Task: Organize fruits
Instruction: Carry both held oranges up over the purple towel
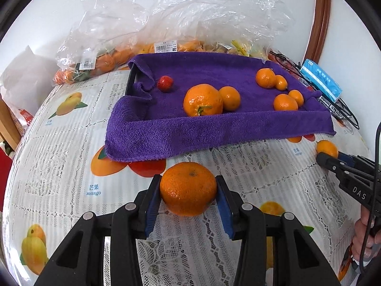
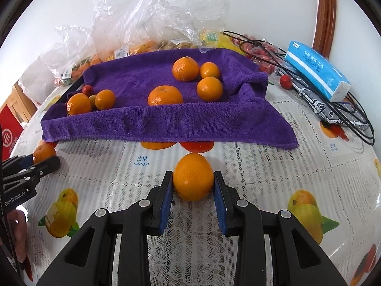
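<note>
while left tongs (image 1: 188, 190) grip a mandarin (image 1: 188, 188); right tongs (image 2: 193, 186) grip an orange (image 2: 193, 177)

Purple towel (image 1: 214, 128), orange fruit (fruit-print tablecloth (image 1: 59, 143) beneath)

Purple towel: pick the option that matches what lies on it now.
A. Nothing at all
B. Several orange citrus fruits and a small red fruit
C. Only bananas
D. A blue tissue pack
B: the purple towel carries several orange citrus fruits, such as the large one, and a small red fruit near its left end; the blue tissue pack lies off it to the right.
</note>
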A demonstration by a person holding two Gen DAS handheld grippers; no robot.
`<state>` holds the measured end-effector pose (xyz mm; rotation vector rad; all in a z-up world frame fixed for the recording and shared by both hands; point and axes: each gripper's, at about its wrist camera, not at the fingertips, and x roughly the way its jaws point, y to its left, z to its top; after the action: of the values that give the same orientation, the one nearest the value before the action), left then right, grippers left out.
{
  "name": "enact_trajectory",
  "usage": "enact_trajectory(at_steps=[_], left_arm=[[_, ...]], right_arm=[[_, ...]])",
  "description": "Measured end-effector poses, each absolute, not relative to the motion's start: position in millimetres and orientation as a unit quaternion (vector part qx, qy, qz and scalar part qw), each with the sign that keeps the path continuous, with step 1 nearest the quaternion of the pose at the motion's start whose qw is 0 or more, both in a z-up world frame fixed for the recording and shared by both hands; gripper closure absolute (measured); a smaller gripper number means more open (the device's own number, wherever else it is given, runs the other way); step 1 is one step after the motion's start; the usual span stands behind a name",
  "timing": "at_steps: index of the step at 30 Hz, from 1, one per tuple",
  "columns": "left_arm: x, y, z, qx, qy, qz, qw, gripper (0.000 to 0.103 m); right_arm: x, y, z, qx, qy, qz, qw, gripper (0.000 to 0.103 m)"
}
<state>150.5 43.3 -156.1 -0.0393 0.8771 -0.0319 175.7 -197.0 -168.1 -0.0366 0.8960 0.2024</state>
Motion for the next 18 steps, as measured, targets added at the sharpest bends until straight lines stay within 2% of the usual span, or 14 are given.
enact_trajectory(at_steps=[18], left_arm=[[149.4, 47.0, -155.0, -0.042, 0.42, -0.025, 0.906, 0.062]], right_arm=[[175.9, -200.0, -167.3, -0.003, 0.433, 0.106, 0.895, 0.069]])
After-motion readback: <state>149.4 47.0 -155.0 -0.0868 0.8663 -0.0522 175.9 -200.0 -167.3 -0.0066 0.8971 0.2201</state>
